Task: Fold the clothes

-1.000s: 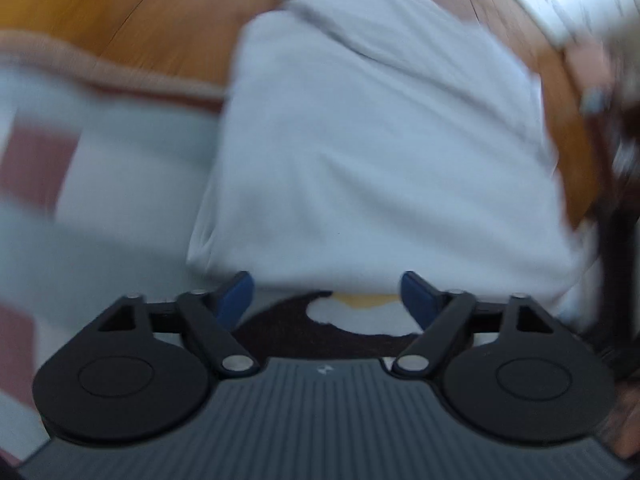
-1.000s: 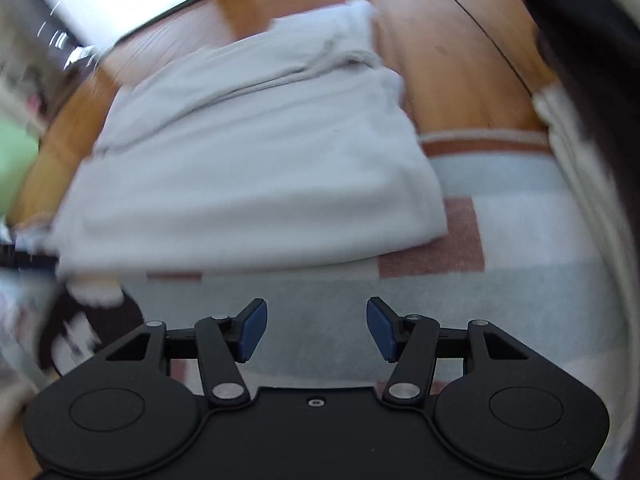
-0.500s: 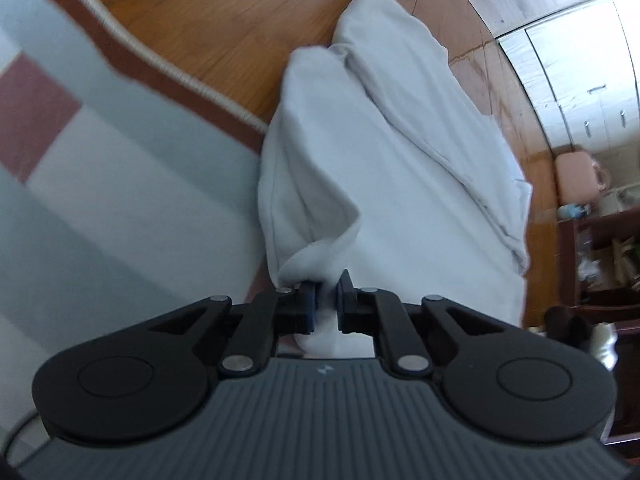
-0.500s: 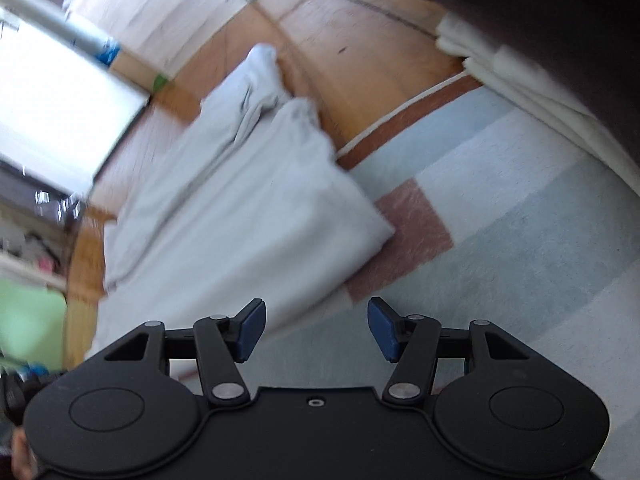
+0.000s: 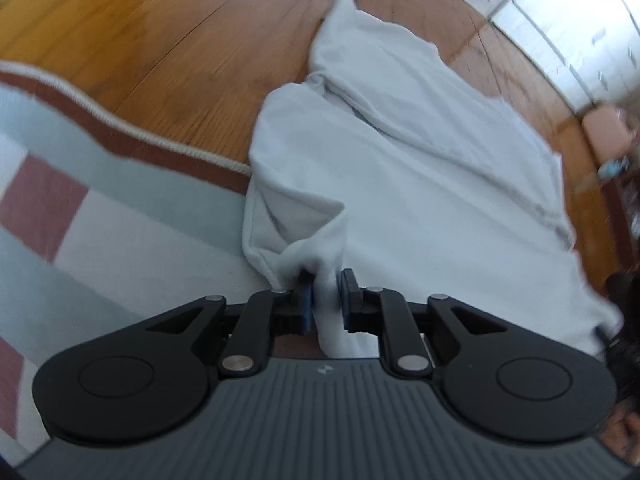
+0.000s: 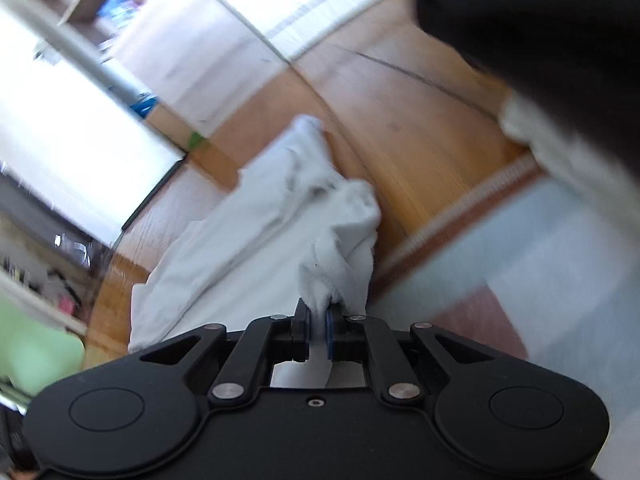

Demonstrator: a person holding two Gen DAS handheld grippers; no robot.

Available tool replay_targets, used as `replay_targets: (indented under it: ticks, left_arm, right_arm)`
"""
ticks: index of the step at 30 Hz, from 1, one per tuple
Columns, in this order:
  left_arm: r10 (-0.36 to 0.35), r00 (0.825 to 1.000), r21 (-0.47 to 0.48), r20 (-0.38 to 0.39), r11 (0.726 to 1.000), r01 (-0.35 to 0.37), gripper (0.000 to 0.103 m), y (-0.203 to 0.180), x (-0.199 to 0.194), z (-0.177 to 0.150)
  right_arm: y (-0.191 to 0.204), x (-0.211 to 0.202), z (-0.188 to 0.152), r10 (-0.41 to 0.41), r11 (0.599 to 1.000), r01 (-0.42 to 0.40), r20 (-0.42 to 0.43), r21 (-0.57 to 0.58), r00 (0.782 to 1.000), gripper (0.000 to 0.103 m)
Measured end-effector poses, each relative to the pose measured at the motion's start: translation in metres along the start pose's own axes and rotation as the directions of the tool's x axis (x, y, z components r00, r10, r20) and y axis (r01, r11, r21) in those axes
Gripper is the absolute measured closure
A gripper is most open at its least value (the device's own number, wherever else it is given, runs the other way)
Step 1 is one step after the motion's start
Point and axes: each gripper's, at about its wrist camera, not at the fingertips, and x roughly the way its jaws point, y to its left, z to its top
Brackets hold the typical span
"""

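The wood floor (image 5: 152, 40) past the white cloth (image 5: 420, 184) is bare, so a hand could slide there. The rug (image 5: 120, 216) on the near side is flat and bare too. The cloth lies half on the rug and half on the floor, in the way between them. A dark shelf (image 5: 624, 200) with small things stands close to the cloth's far side. In the right view, a big black shape (image 6: 540, 32) with pale fabric (image 6: 560, 152) under it blocks one corner of the rug

blurred: shelf clutter (image 6: 60, 276) | cut off: dark mass (image 6: 552, 20) top right, unidentifiable
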Motion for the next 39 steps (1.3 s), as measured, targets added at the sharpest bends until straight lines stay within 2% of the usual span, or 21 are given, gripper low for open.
replay_targets:
  ticks: [2, 6, 10, 12, 13, 14, 16, 21, 27, 30, 32, 34, 36, 37, 39]
  left_arm:
    - [0.039, 0.999, 0.054, -0.007, 0.998, -0.039, 0.076, -0.01, 0.004, -0.002]
    - [0.103, 0.994, 0.123, -0.031, 0.988, -0.098, 0.071, -0.02, 0.011, -0.004]
    - [0.084, 0.996, 0.082, -0.031, 0.993, -0.081, 0.069, -0.015, 0.009, -0.002]
    - [0.076, 0.997, 0.083, -0.026, 0.994, -0.073, 0.072, -0.012, 0.008, -0.003]
    - [0.074, 0.997, 0.094, -0.023, 0.993, -0.072, 0.085, -0.012, 0.007, -0.004]
    - [0.074, 0.997, 0.118, -0.02, 0.99, -0.071, 0.089, -0.013, 0.007, -0.004]
    - [0.085, 0.996, 0.174, -0.01, 0.981, -0.082, 0.089, -0.02, 0.005, -0.005]
    - [0.123, 0.992, 0.221, -0.003, 0.968, -0.119, 0.089, -0.028, 0.007, -0.006]
    - [0.131, 0.991, 0.197, -0.023, 0.973, -0.124, 0.084, -0.024, 0.01, -0.005]
    - [0.128, 0.991, 0.201, -0.027, 0.972, -0.12, 0.079, -0.026, 0.012, -0.004]
    - [0.106, 0.994, 0.185, -0.033, 0.978, -0.098, 0.065, -0.026, 0.013, -0.004]
    - [0.094, 0.995, 0.182, -0.033, 0.979, -0.087, 0.061, -0.026, 0.013, -0.004]
    - [0.101, 0.995, 0.203, -0.025, 0.975, -0.094, 0.068, -0.029, 0.013, -0.005]
    - [0.122, 0.992, 0.244, -0.011, 0.963, -0.116, 0.084, -0.032, 0.012, -0.007]
    - [0.155, 0.988, 0.313, 0.018, 0.937, -0.153, 0.09, -0.039, 0.011, -0.009]
  right_arm:
    - [0.01, -0.001, 0.001, -0.034, 0.997, 0.034, -0.003, -0.075, 0.999, 0.093]
    - [0.017, 0.003, -0.002, -0.136, 0.973, 0.127, -0.036, -0.191, 0.99, 0.093]
    - [0.017, 0.006, -0.005, -0.177, 0.965, 0.163, -0.051, -0.205, 0.983, 0.093]
    - [0.017, 0.007, -0.005, -0.191, 0.962, 0.175, -0.056, -0.209, 0.98, 0.093]
    - [0.018, 0.008, -0.005, -0.203, 0.958, 0.186, -0.061, -0.216, 0.977, 0.093]
    - [0.02, 0.009, -0.005, -0.216, 0.955, 0.196, -0.066, -0.223, 0.974, 0.093]
    - [0.022, 0.011, -0.006, -0.238, 0.947, 0.215, -0.074, -0.238, 0.968, 0.093]
    - [0.033, 0.015, -0.01, -0.301, 0.911, 0.264, -0.074, -0.316, 0.951, 0.093]
    - [0.049, 0.019, -0.014, -0.361, 0.856, 0.307, -0.056, -0.415, 0.931, 0.093]
    - [0.05, 0.022, -0.014, -0.376, 0.849, 0.314, -0.068, -0.425, 0.924, 0.093]
    - [0.048, 0.022, -0.015, -0.376, 0.854, 0.314, -0.076, -0.416, 0.923, 0.092]
    - [0.045, 0.023, -0.015, -0.373, 0.861, 0.311, -0.083, -0.402, 0.924, 0.092]
    - [0.045, 0.023, -0.015, -0.374, 0.861, 0.311, -0.086, -0.401, 0.924, 0.092]
    - [0.045, 0.024, -0.016, -0.376, 0.859, 0.312, -0.085, -0.406, 0.923, 0.092]
    - [0.046, 0.024, -0.016, -0.376, 0.858, 0.312, -0.085, -0.408, 0.923, 0.09]
